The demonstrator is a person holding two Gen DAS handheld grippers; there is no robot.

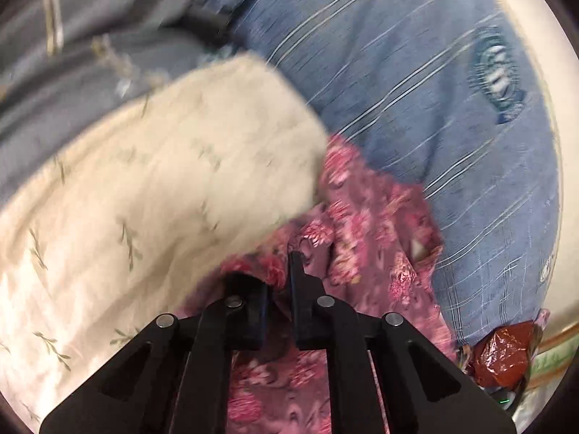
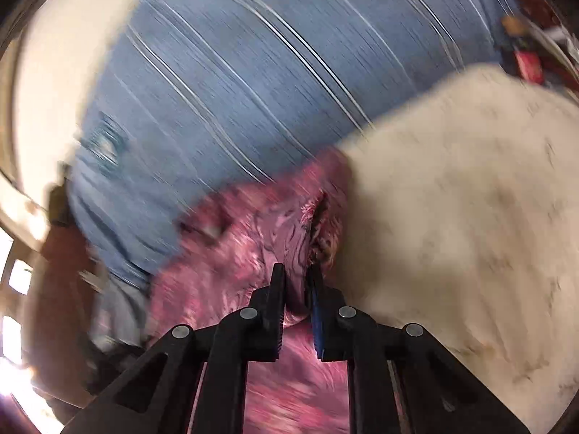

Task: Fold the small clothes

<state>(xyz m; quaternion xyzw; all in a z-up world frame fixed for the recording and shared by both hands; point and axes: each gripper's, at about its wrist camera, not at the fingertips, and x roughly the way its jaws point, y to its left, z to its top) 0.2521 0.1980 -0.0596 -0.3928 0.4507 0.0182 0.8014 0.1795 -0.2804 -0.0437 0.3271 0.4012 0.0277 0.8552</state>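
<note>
Left wrist view: pink floral garment, thin fabric in rose and mauve blooms, crumpled in loose folds, lying on the bed between a cream sprigged sheet on the left and a blue striped quilt on the right. Left gripper, black, clamped tight on a bunched fold of the garment, cloth pinched between its jaws. Grey bedding beyond; a glossy red-brown wrapper at the quilt's lower right edge. Right wrist view, heavily blurred: the same garment, ridged into a dark crease near the cream sheet, the blue quilt overlapping its far edge. Right gripper, jaws drawn close on a ridge of pink cloth. Flat cream sheet offers open room to the right.
</note>
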